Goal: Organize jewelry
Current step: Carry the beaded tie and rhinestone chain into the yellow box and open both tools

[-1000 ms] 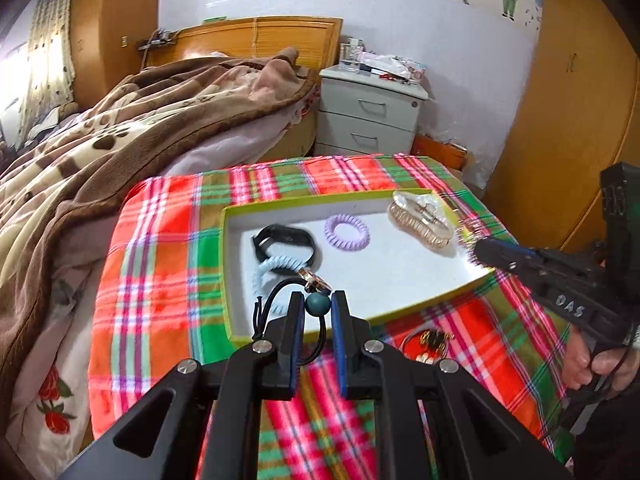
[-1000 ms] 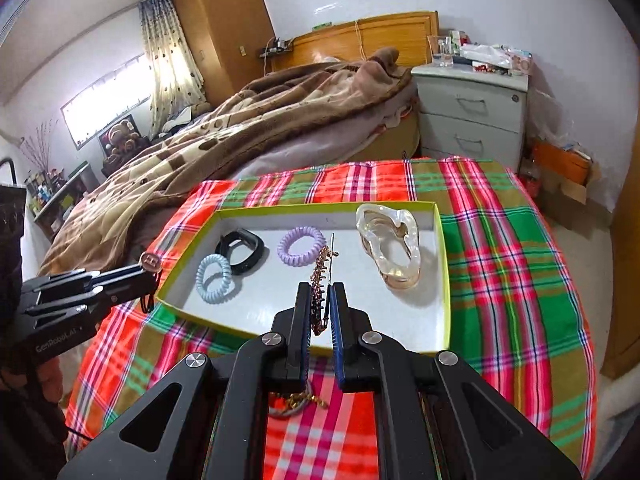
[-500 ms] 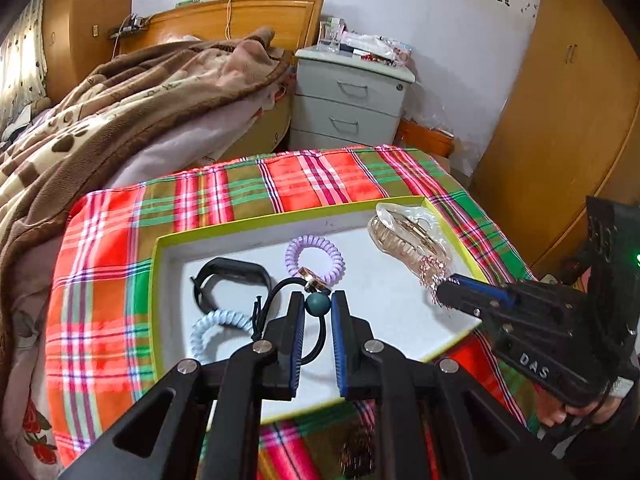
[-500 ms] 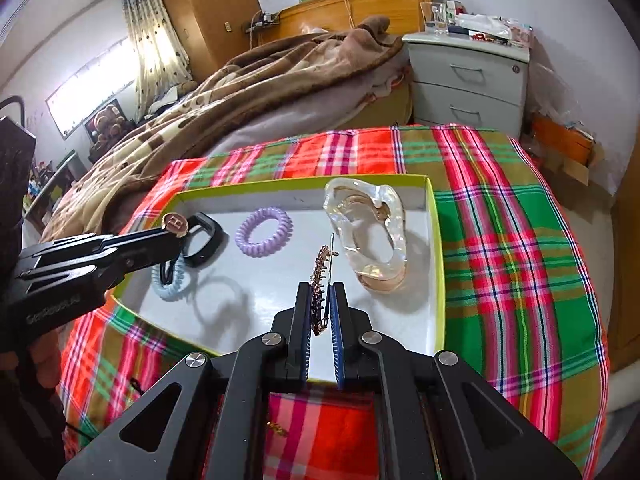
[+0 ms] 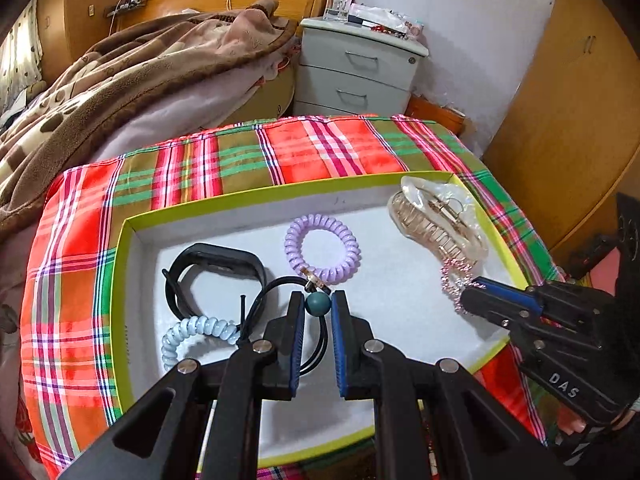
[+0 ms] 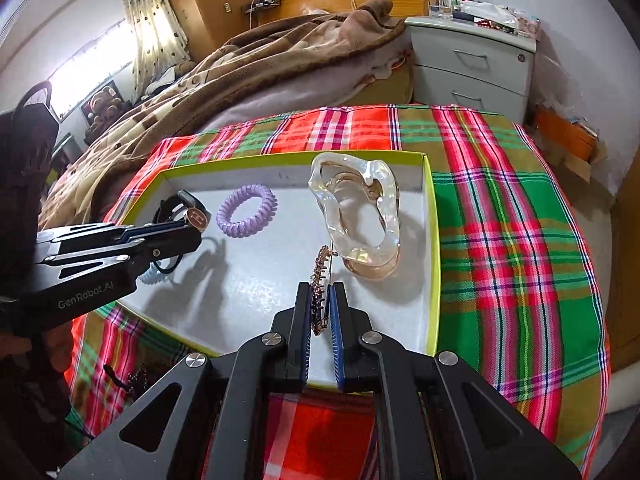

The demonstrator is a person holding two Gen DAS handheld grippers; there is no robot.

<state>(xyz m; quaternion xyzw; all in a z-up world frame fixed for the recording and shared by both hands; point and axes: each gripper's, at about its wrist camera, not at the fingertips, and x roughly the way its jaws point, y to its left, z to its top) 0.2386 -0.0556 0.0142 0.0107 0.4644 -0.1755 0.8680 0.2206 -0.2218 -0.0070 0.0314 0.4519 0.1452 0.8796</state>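
The left gripper [image 5: 318, 305] is clamped on the teal round bead of a black elastic hair tie [image 5: 276, 288], whose cord loops out to the left of its jaws and hangs below them, with a small gold charm just ahead of the bead. It hovers over the white floor of a shallow tray with a lime-green rim [image 5: 256, 197].

Just ahead of these fingertips lies a lilac spiral coil hair tie [image 5: 322, 249]. Ahead and to the left lies a black smart-watch band [image 5: 216, 268], and close on the left, partly behind the left finger, a pale blue spiral coil hair tie [image 5: 196, 334].

The right gripper [image 6: 319, 294] pinches a slim rose-gold beaded hair clip [image 6: 321, 270] between nearly closed jaws; the clip stands on edge and sticks out past the fingertips. It too is over the tray, near the tray's right side. Just ahead and slightly right of it sits a large clear amber-tinted plastic claw clip [image 6: 358, 216], resting on the tray floor near the far right corner.

The tray lies on a red, green and white plaid cloth [image 6: 508, 216]. Beyond are a brown blanket [image 6: 256, 60] on a bed and a grey bedside cabinet [image 6: 476, 64].
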